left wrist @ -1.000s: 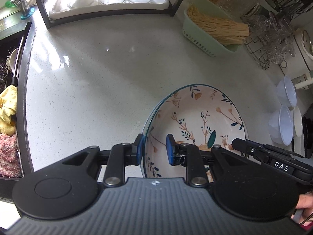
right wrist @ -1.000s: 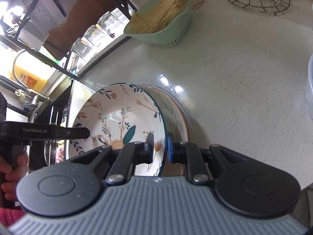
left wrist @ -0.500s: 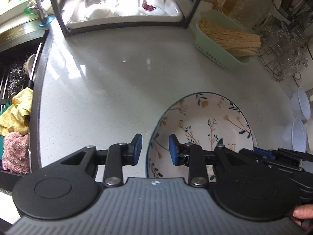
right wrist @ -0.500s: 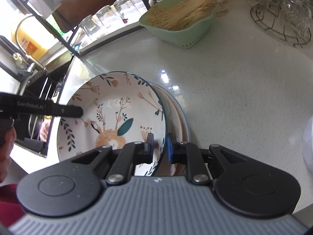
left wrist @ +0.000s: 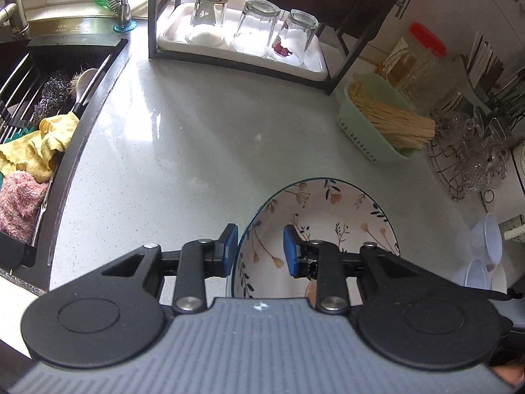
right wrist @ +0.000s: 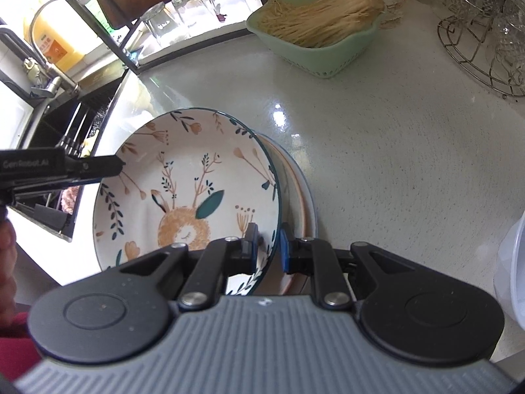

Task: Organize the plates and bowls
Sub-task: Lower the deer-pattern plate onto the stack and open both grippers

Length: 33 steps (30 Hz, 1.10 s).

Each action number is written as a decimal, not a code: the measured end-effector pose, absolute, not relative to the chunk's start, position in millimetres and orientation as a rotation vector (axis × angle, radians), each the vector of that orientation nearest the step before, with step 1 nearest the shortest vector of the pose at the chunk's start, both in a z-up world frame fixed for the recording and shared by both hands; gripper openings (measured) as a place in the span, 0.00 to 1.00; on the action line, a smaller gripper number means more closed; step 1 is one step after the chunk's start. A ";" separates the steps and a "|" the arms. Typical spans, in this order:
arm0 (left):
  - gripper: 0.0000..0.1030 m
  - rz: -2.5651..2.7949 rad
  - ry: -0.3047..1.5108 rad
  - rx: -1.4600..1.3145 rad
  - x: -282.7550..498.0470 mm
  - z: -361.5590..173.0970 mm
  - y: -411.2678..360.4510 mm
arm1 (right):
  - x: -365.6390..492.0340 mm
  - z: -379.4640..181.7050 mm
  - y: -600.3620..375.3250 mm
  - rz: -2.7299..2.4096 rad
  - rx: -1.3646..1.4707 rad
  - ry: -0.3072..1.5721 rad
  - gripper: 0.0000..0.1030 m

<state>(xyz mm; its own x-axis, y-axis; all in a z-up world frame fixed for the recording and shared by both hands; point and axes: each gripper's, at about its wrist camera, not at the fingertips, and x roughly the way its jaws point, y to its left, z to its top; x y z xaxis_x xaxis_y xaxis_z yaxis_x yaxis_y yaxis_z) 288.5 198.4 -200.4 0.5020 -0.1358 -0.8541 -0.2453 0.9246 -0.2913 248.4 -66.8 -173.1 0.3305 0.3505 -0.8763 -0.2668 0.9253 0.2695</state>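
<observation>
Floral bowl (right wrist: 197, 184) sits tilted on the pale speckled counter (left wrist: 183, 164), leaning on a second dish (right wrist: 303, 203) behind it. Right claw (right wrist: 266, 246) pinches the bowl's rim. Left claw (left wrist: 259, 249) is spread, straddling the opposite rim, pads not touching. Sink (left wrist: 39, 105) with cloths at left, rack of upturned glasses (left wrist: 252, 29) at back, green basket (left wrist: 377, 131) of sticks and a wire glass stand (left wrist: 466, 161) to the right.
</observation>
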 end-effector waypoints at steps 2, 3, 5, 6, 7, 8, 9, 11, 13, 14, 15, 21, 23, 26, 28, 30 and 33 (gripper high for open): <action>0.33 0.057 1.040 -0.410 285.5 -199.1 199.6 | 250.5 -171.5 -67.5 0.400 0.082 1.170 0.16; 0.33 0.054 1.030 -0.417 284.2 -197.7 200.6 | 251.0 -170.3 -67.3 0.395 0.082 1.167 0.16; 0.33 0.052 1.011 -0.421 281.2 -195.1 201.4 | 250.4 -167.4 -67.2 0.385 0.082 1.162 0.16; 0.33 0.048 1.006 -0.416 280.8 -194.0 200.1 | 249.8 -166.3 -67.5 0.382 0.081 1.158 0.16; 0.33 0.042 1.003 -0.410 280.7 -193.0 198.1 | 249.3 -165.2 -68.0 0.378 0.082 1.154 0.16; 0.33 0.030 1.000 -0.405 280.5 -192.0 195.6 | 248.8 -163.8 -68.9 0.372 0.085 1.147 0.16; 0.33 0.021 0.998 -0.402 280.3 -191.0 193.6 | 248.0 -162.1 -69.7 0.367 0.083 1.138 0.16; 0.33 0.005 0.993 -0.395 279.9 -188.2 188.9 | 245.6 -158.4 -71.3 0.361 0.080 1.121 0.16; 0.33 -0.006 0.992 -0.380 279.6 -185.9 184.2 | 242.0 -155.3 -74.2 0.354 0.083 1.098 0.16; 0.33 -0.013 0.996 -0.374 279.5 -185.3 182.4 | 240.1 -153.1 -75.3 0.340 0.076 1.081 0.19; 0.33 -0.019 1.004 -0.371 279.9 -185.4 180.9 | 238.5 -151.3 -75.9 0.319 0.056 1.066 0.18; 0.33 -0.063 1.047 -0.294 286.2 -180.9 163.9 | 231.8 -145.0 -83.2 0.317 0.091 0.985 0.18; 0.33 -0.072 1.047 -0.266 288.7 -174.3 157.3 | 230.9 -141.1 -88.3 0.301 0.122 0.966 0.18; 0.33 -0.077 1.031 -0.237 293.7 -161.3 147.6 | 226.6 -129.6 -95.6 0.294 0.151 0.918 0.18; 0.33 -0.076 1.015 -0.228 296.9 -152.3 141.6 | 223.6 -120.5 -101.2 0.287 0.161 0.886 0.18; 0.33 -0.075 0.995 -0.225 299.3 -143.3 135.9 | 220.5 -112.1 -107.4 0.280 0.169 0.859 0.18; 0.33 -0.069 0.970 -0.221 299.9 -128.3 126.8 | 214.7 -100.4 -117.4 0.272 0.174 0.827 0.18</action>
